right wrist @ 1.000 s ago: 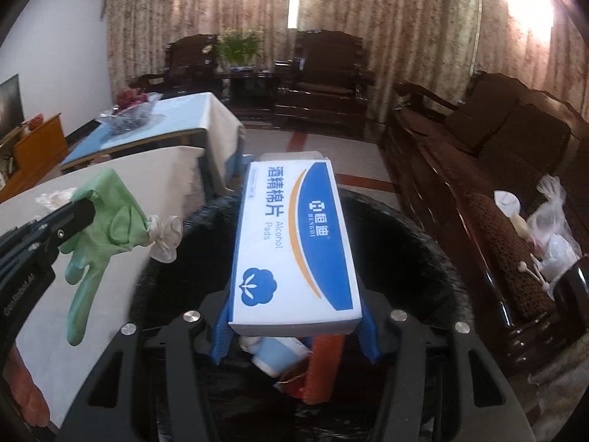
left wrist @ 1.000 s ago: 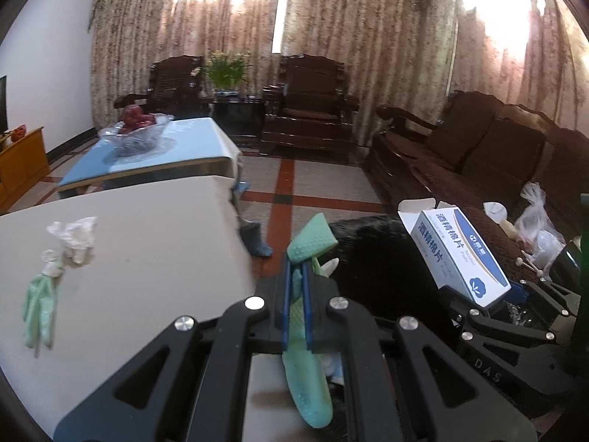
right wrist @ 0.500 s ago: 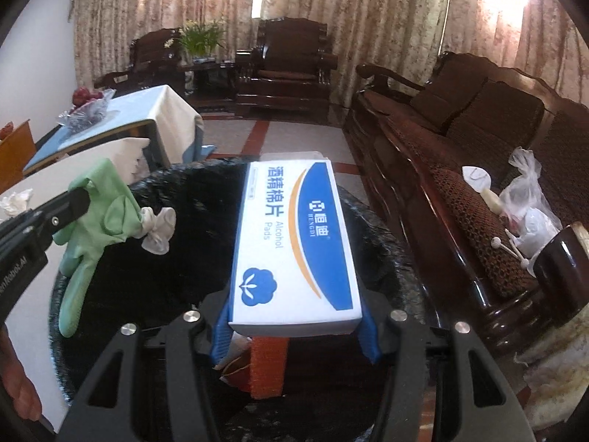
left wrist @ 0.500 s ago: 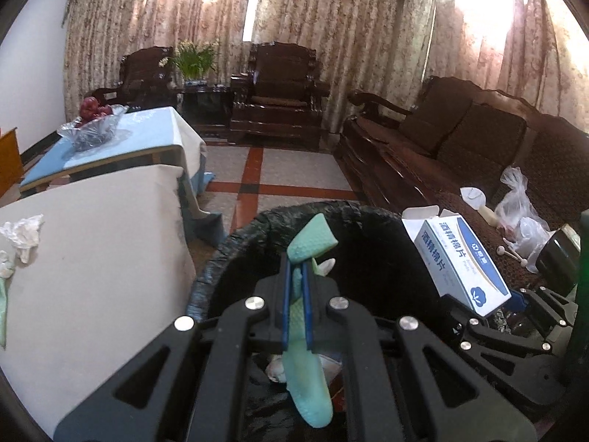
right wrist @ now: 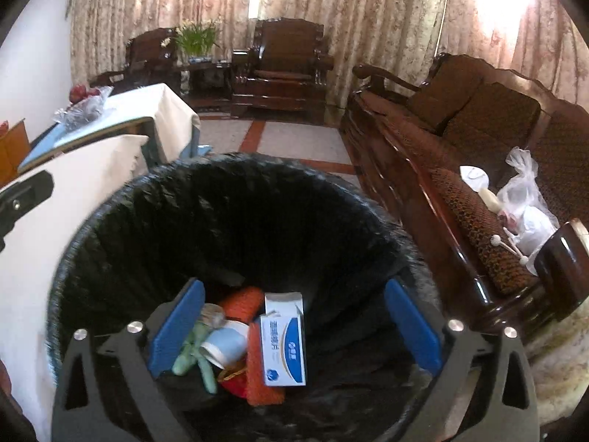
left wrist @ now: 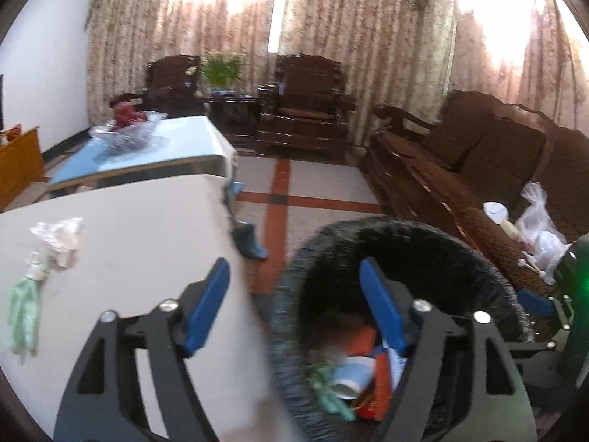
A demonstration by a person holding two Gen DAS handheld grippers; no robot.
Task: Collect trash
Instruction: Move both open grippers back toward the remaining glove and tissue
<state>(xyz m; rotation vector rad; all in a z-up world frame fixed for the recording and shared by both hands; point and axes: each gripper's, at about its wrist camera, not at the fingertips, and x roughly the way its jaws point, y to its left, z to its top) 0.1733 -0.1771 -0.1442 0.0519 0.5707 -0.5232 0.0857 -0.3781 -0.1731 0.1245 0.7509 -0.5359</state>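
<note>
Your left gripper and right gripper are opening, empty; glove and box now lie in the bin, lower centre. Table's glove, lower left, remains.

The left gripper fills the lower part of the frame. Its jaws are opening, and nothing is between the two blue pads. On the lower right stands a trash bin lined with a black bag. At its bottom lie a green glove, a light blue cup and something orange; the picture is blurred there. On the left, a table with a cream cloth carries another green glove and a crumpled white tissue just above it. On the far right edge, part of the right gripper shows, with one blue pad.
</note>
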